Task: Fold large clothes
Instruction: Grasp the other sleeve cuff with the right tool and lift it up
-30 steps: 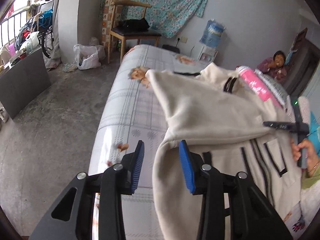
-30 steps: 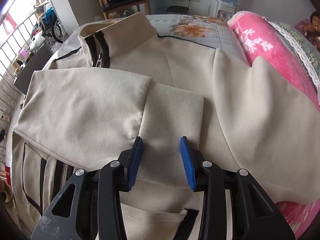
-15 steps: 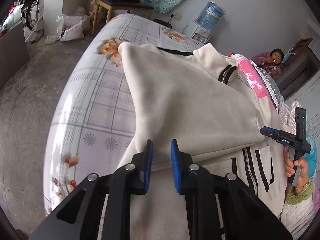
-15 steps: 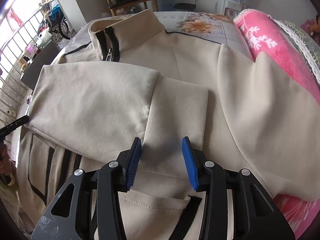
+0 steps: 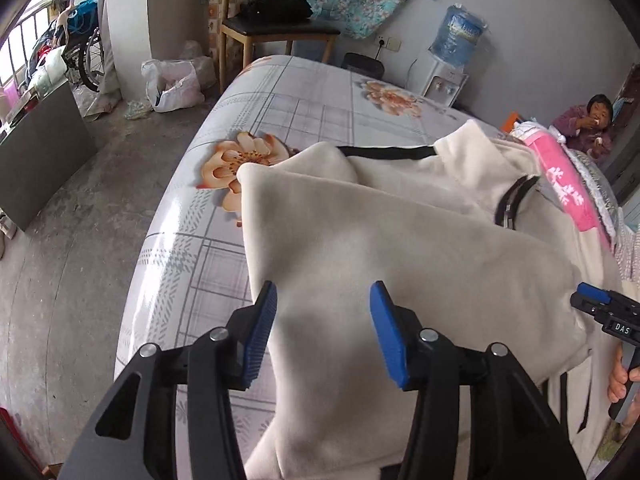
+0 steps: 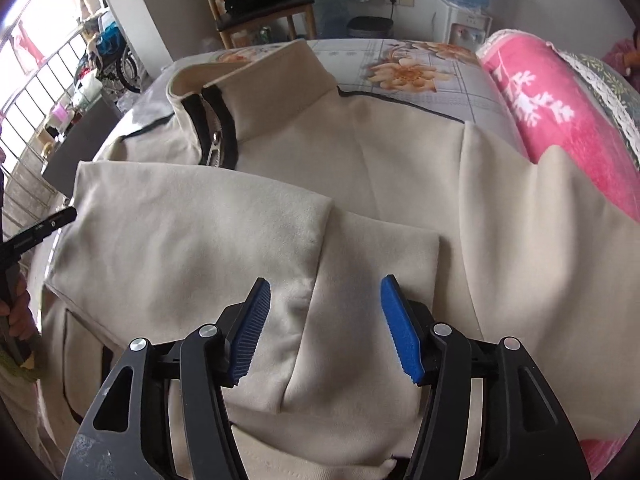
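Note:
A large cream jacket (image 5: 400, 248) with black trim and a zip collar (image 6: 212, 136) lies on the bed (image 5: 280, 120). Both sleeves are folded in across its chest (image 6: 200, 240). My left gripper (image 5: 324, 320) is open, its blue pads spread just above the folded left sleeve, holding nothing. My right gripper (image 6: 326, 320) is open above the overlapping sleeve cuffs (image 6: 380, 264), empty. The right gripper also shows at the edge of the left wrist view (image 5: 608, 312).
The bed has a floral plaid sheet (image 6: 404, 72). A rolled pink blanket (image 6: 560, 120) lies along the jacket's right side. A wooden chair (image 5: 276, 28), a white bag (image 5: 172, 84) and a water dispenser (image 5: 452, 52) stand beyond the bed. A person (image 5: 588, 128) sits at the far right.
My left gripper, nearly shut on the sleeve edge half a second ago, has opened wide and let the sleeve lie on the jacket. The right gripper stayed open, barely moving.

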Demonstrator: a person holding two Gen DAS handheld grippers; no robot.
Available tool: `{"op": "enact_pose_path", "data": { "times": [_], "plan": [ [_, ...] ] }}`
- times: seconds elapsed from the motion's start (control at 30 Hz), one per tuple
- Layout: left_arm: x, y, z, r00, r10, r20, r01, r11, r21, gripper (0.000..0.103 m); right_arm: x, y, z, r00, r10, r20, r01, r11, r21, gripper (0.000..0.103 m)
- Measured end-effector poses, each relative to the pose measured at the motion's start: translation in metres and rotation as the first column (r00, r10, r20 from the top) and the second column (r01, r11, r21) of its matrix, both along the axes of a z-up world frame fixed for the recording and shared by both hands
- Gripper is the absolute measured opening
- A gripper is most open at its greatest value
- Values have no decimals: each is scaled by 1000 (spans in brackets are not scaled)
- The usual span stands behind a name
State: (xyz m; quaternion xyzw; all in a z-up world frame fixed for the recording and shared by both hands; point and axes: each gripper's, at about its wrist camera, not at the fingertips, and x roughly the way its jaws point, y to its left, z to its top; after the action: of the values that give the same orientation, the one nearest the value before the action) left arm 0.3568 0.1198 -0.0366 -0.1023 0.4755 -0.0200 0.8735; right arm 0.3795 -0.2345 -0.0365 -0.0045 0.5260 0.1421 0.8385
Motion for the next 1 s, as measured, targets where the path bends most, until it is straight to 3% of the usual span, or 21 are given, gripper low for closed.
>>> {"op": "enact_pose_path", "data": {
  "times": [0.1, 0.2, 0.3, 0.37, 0.47, 0.53, 0.67, 0.8, 1.0],
  "plan": [
    [-18, -13, 17, 1000, -18, 19, 17, 999, 33, 58, -21, -7, 18, 999, -1, 49, 0, 1000, 22, 66],
    [-24, -43, 15, 997, -73, -3, 73, 996, 60, 64, -33, -5, 10, 999, 21, 41, -20, 1000, -11, 68],
    [-21, -78, -2, 994, -103, -44, 108, 986, 129, 66, -34, 0, -16, 1000, 0, -17, -2, 998, -62, 69],
    [-18, -97, -22, 988, -122, -92, 137, 974, 181, 67, -40, 5, -11, 1000, 2, -3, -3, 995, -103, 68],
    [-27, -111, -32, 994, -98, -42, 106, 953, 283, 75, -61, -4, 12, 999, -24, 22, 25, 999, -38, 68],
    [-28, -109, -34, 997, -67, -22, 71, 956, 286, 81, -81, -19, 26, 997, -61, 39, 62, 998, -17, 68],
    [-26, -92, -40, 1000, -22, -16, 25, 976, 219, 94, -119, -74, 38, 982, -188, 27, 186, 981, 45, 68],
    [-31, -94, -43, 999, -27, 21, 22, 973, 229, 97, -144, -162, 38, 920, -392, -24, 391, 908, 148, 68],
    [-31, -95, -42, 999, -25, 23, 19, 973, 231, 97, -175, -289, 48, 744, -665, -72, 657, 706, 264, 68]
  ]
}}
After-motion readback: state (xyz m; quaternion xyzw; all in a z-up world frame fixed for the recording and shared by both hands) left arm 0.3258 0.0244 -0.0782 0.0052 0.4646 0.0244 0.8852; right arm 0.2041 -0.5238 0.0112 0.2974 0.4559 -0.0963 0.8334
